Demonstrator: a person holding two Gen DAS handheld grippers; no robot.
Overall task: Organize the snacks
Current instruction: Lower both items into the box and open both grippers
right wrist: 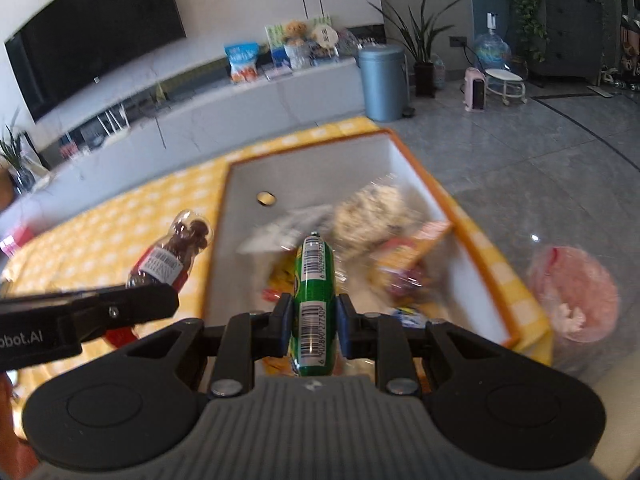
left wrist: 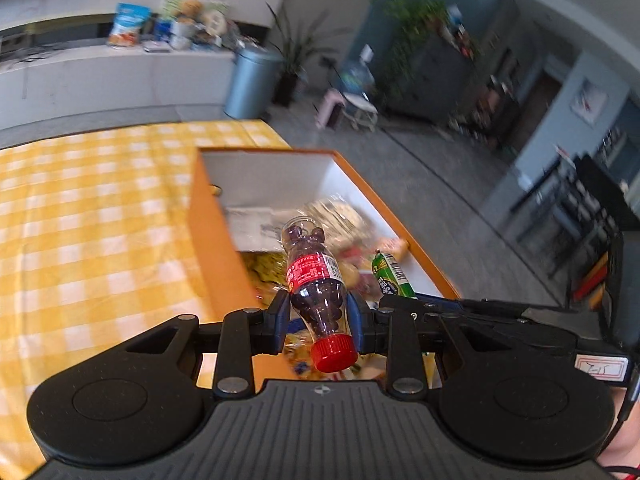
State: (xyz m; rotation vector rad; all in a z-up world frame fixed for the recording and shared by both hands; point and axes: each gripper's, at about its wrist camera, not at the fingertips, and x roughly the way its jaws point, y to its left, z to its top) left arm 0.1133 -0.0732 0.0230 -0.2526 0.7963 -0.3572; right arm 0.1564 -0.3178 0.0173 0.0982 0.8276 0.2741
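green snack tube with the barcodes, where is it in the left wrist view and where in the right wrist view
Left wrist view: the green cylindrical snack tube with barcodes sits right of centre, beside the small clear red-capped bottle of dark candy, over the box.
Right wrist view: the tube is bottom centre, clamped in the right gripper.
Shared landmark: the orange-rimmed white cardboard box on the yellow checked tablecloth.

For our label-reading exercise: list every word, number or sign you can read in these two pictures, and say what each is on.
"bot.AI" (start cut off): on the left gripper arm, in the right wrist view.
"6 902890 277309" (roughly, digits small): under the barcode on the green packet.
Handwritten mark on a white sticker: unclear.
Red label on the bottle: too blurred.
Snack bags on the far counter: too small to read.
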